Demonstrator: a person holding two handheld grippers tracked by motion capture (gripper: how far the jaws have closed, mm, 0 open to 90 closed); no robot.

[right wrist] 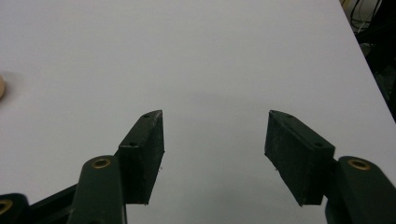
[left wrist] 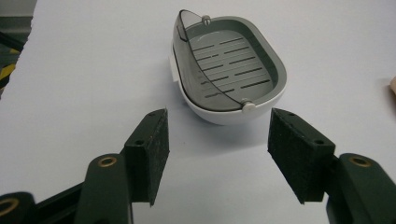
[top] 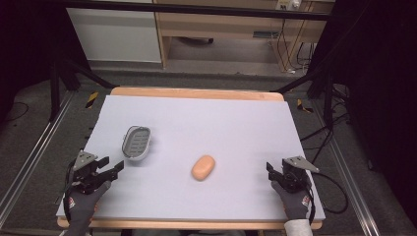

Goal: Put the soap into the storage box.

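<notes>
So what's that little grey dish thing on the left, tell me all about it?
It looks like a soap dish: an oval white outer shell, seemingly plastic, holding a grey insert with rows of drain slots. A translucent grey lid, hinged on two white pins, stands tipped open along one side. It is empty, sitting upright on the pale table cover, just ahead of the left gripper, whose open jaws don't touch it.

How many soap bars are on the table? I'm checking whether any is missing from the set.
1. The orange soap bar lies on the white table, right of the empty grey soap dish and apart from it. Nothing on the table could hide another.
</notes>
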